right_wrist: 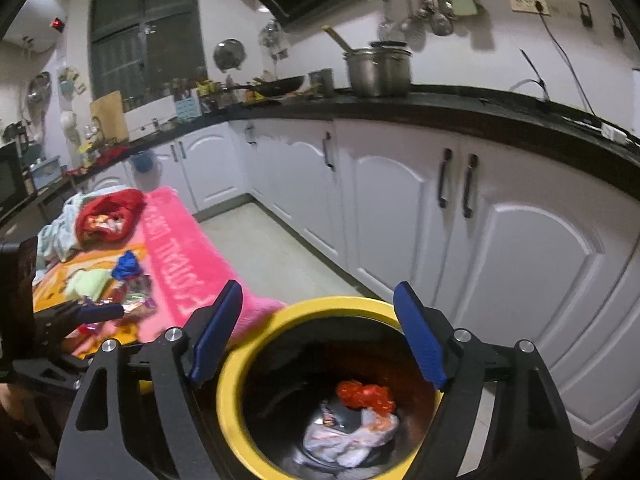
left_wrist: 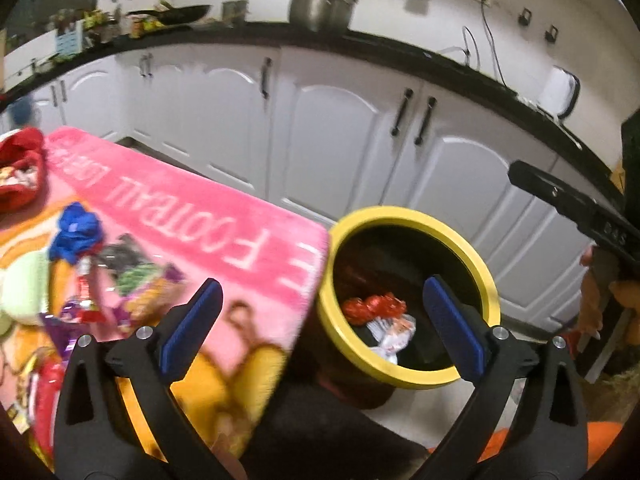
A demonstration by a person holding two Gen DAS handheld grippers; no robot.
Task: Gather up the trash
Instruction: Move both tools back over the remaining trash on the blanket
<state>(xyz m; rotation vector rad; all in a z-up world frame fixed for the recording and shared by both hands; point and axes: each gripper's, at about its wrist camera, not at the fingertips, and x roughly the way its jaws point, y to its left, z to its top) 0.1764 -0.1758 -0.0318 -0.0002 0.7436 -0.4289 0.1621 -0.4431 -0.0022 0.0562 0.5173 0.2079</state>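
A yellow-rimmed bin stands on the floor beside the table's pink mat. Inside lie a red wrapper and a white wrapper. My left gripper is open and empty, straddling the mat's corner and the bin's rim. My right gripper is open and empty above the bin's mouth. On the mat lie a blue crumpled wrapper, several mixed wrappers and a red bag.
White cabinets under a black counter run behind the bin. Steel pots and a white kettle stand on the counter. Pale floor tiles lie between table and cabinets.
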